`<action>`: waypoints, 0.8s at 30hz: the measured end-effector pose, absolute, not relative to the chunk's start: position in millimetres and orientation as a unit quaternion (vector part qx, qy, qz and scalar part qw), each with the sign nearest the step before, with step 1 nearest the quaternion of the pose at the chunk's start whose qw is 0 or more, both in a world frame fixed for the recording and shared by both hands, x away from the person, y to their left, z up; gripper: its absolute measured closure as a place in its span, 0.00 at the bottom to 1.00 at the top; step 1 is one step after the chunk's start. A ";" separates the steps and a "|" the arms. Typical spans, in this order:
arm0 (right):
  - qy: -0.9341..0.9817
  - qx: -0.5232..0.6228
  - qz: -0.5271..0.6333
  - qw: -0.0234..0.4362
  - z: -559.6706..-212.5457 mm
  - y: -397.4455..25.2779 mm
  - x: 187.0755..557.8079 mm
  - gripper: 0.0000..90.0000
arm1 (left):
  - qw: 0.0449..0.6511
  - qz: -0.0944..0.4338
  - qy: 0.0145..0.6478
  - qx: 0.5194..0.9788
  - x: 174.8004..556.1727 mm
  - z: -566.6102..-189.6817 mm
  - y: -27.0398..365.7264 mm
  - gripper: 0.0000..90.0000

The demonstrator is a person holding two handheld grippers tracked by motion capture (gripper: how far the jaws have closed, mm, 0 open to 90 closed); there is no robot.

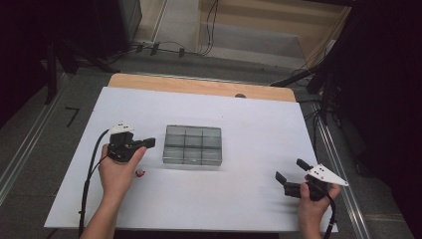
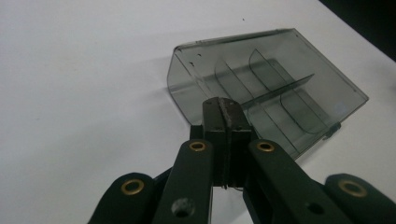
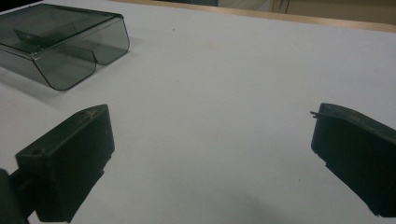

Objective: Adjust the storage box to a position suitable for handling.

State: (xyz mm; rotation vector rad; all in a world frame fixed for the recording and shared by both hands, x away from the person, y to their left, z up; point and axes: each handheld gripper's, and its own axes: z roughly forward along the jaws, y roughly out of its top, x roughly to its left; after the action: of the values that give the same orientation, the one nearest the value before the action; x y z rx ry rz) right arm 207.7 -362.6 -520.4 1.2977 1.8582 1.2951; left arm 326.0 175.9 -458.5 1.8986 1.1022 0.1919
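Observation:
A smoky clear plastic box [image 1: 192, 144] with several divided compartments lies in the middle of the white table top [image 1: 249, 124]. My left gripper [image 1: 149, 143] is just left of the box, its jaws shut with nothing seen between them. In the left gripper view the shut tips [image 2: 224, 106] point at the near end of the box [image 2: 275, 79]. A small red object [image 1: 141, 173] lies on the table by the left hand. My right gripper [image 1: 290, 170] stands open at the front right, well clear of the box. The right gripper view has its jaws [image 3: 210, 140] wide apart over bare table, the box [image 3: 65, 39] far off.
The far edge of the table shows a wooden strip [image 1: 199, 85] with a small dark spot [image 1: 240, 95]. Cables [image 1: 164, 49] and dark stands lie on the floor beyond. A cable [image 1: 89, 174] trails from the left gripper along the table's left side.

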 end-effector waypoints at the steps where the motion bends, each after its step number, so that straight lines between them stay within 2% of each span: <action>1: 0.687 0.480 0.479 0.262 -520.4 -362.6 207.7 0.00 | 0.450 0.074 0.445 0.770 327.2 -460.1 173.4 0.99; 7: 0.687 0.483 0.476 0.262 -520.8 -362.5 208.6 0.00 | 0.425 0.048 0.448 0.785 332.7 -470.5 165.4 0.99; 11: 0.691 0.480 0.471 0.264 -521.1 -360.9 209.1 0.00 | 0.405 0.060 0.455 0.791 333.6 -473.2 160.8 0.99; 24: 0.691 0.483 0.468 0.264 -521.4 -360.4 209.1 0.00 | 0.399 0.069 0.456 0.793 333.5 -478.5 149.7 0.99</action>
State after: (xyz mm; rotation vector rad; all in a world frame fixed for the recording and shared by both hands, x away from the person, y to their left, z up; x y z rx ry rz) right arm 209.1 -360.4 -521.4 1.3056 1.8682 1.2660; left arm 333.5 149.7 -478.5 2.0069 1.1542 0.1742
